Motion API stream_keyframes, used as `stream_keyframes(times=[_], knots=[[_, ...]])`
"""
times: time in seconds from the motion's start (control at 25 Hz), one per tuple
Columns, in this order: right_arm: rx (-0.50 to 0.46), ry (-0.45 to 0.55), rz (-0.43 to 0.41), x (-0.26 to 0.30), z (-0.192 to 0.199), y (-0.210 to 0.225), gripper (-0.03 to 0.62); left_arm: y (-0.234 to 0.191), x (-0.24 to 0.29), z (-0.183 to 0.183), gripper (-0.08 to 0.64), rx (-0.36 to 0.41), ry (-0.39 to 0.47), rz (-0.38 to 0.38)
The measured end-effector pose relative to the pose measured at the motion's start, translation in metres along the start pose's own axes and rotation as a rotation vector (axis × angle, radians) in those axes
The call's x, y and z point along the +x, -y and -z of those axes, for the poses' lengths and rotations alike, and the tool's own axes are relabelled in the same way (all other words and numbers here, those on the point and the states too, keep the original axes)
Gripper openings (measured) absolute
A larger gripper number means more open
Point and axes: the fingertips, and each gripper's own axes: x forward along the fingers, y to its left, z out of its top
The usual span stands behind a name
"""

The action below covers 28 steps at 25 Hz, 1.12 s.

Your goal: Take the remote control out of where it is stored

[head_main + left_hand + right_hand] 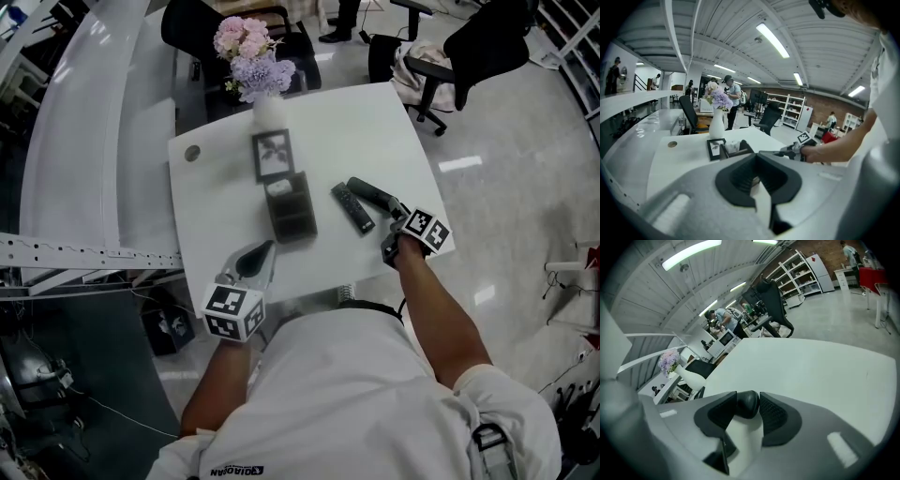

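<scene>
Right gripper (747, 399) jaws stand apart, with the rounded black end of the remote control (747, 405) between their tips; the pads lie close along its sides, with no clear press on it. Left gripper (756, 157) jaws are drawn together at the tips with nothing between them. In the head view the remote control (367, 191) lies on the white table (375, 131), outside the dark organizer box (291, 208) and to its right, its near end at the right gripper (392, 214), whose marker cube sits at the table's near right edge. A second, flat black remote (352, 206) lies on the tabletop between the organizer box and the remote control, just beside the latter and roughly parallel to it. The organizer box stands upright near the table's centre; a small pale item shows in its far compartment. Directly behind the box stands a dark picture frame (273, 155), and behind that a white vase (269, 111) holding pink and lilac flowers (251, 56). The left gripper (265, 248) is held over the table's near edge, pointing toward the organizer box. Black office chairs stand on the floor beyond the table.
</scene>
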Motion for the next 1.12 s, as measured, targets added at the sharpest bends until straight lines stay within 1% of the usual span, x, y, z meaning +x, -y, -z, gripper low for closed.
stream_keyframes(times=[0.24,0.36,0.52,0.64,0.72,0.84,1.0,1.12], knots=[[-0.02,-0.064,0.02,-0.002,0.014,0.003,0.181,-0.002,-0.001,0.0,0.003,0.004,-0.001,0.007],[-0.055,-0.09,0.023,-0.005,0.019,0.003,0.199,-0.001,-0.002,0.001,0.003,0.005,-0.002,0.015],[-0.134,-0.076,0.026,-0.01,0.015,-0.001,0.199,-0.002,-0.002,0.001,0.003,0.012,0.0,0.026],[-0.185,-0.055,0.008,-0.017,0.01,-0.012,0.198,-0.003,-0.002,0.0,0.003,0.016,0.003,0.031],[-0.219,-0.041,-0.021,-0.023,0.008,-0.027,0.189,-0.003,-0.003,-0.001,0.003,0.017,0.007,0.034],[-0.244,-0.032,-0.093,-0.032,0.011,-0.055,0.163,-0.004,-0.005,-0.004,0.003,0.02,0.015,0.035],[-0.267,-0.045,-0.208,-0.047,0.024,-0.097,0.1,-0.009,-0.009,-0.005,0.003,0.018,0.025,0.03],[-0.316,-0.069,-0.305,-0.059,0.037,-0.134,0.052,-0.011,-0.013,-0.007,0.003,0.015,0.035,0.025]])
